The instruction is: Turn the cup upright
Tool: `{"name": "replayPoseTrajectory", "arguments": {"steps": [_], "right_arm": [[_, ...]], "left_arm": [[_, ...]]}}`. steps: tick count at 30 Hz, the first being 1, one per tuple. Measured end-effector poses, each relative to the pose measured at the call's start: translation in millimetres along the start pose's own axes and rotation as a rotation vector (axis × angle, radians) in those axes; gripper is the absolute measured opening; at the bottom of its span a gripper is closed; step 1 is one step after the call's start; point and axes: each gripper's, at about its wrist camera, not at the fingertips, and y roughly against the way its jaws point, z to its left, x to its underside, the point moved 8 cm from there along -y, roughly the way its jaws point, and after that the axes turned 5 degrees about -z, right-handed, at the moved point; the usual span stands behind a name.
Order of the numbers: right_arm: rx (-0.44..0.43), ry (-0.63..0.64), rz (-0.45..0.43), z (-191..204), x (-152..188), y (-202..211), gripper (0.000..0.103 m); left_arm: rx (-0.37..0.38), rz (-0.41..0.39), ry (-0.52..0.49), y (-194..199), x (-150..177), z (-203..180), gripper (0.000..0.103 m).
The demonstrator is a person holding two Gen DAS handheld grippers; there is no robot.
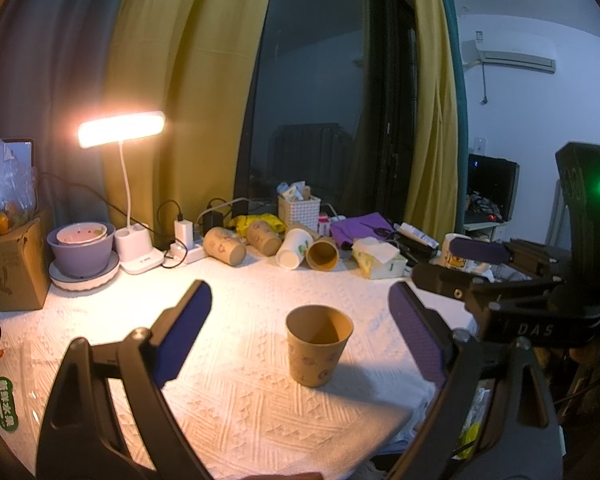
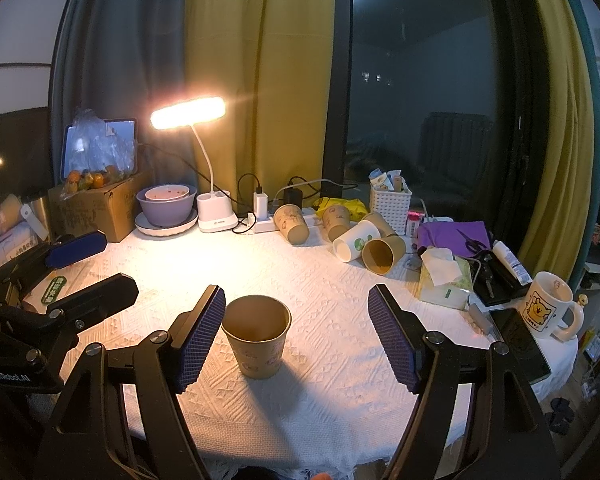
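Right wrist view, left to right: the left gripper (image 2: 80,268) sits off to the side with jaws apart, empty; then the right gripper (image 2: 296,332) spread wide, its left pad (image 2: 200,336) just beside the cup (image 2: 257,336), which stands upright, mouth up, on the cloth (image 2: 300,420) between the fingers. The flip looks done. Risk from here: that near pad could clip the rim while pulling back and tip the light paper cup over; closing again could crush it
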Motion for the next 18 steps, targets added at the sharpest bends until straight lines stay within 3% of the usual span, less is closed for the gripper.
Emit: {"name": "replayPoseTrajectory", "arguments": {"steps": [18], "right_arm": [[-0.003,0.002,0.001,0.6,-0.2,-0.4,0.077]], "left_arm": [[0.020,-0.006,0.014,4.6,6.1,-0.3,0.091]]}}
